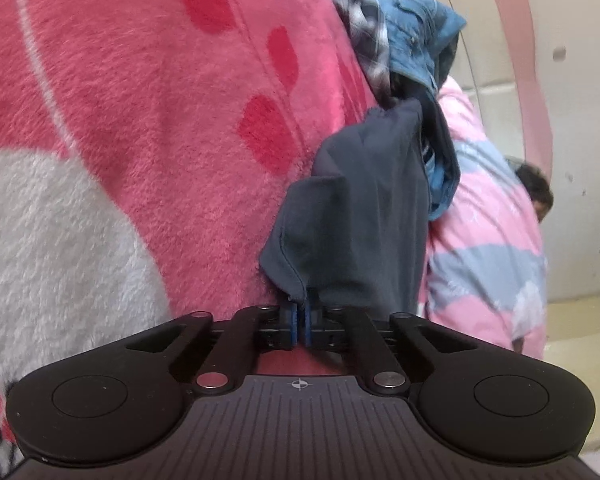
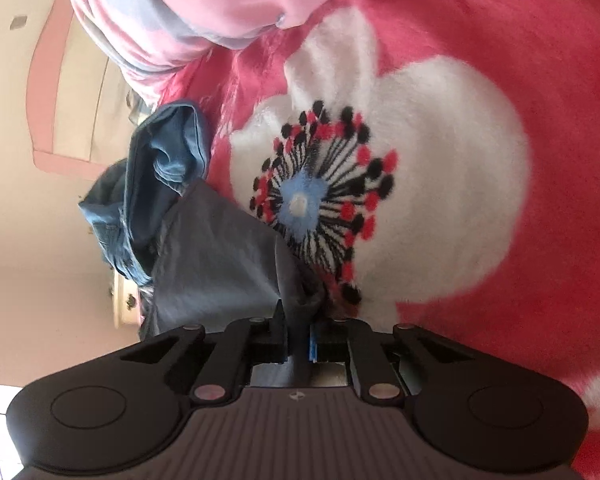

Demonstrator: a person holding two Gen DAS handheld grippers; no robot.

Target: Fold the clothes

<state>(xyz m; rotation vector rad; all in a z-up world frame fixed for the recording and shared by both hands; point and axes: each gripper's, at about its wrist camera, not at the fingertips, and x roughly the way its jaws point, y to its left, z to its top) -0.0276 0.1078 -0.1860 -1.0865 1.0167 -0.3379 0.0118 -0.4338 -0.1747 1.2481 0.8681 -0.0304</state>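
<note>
Left gripper (image 1: 300,322) is seen clamped, jaws nearly together, dark cloth (image 1: 356,216) pinched between the fingers. Right gripper (image 2: 299,340) likewise closed, dark cloth (image 2: 220,256) pinched between the fingers.

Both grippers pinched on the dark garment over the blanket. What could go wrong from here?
1. The left gripper holds only a thin hem edge of the dark garment; a pull may slip it out.
2. The denim piece lies against the garment and could drag along.
3. The right gripper grips bunched cloth, so the fold may come out uneven on the fleece blanket.
</note>
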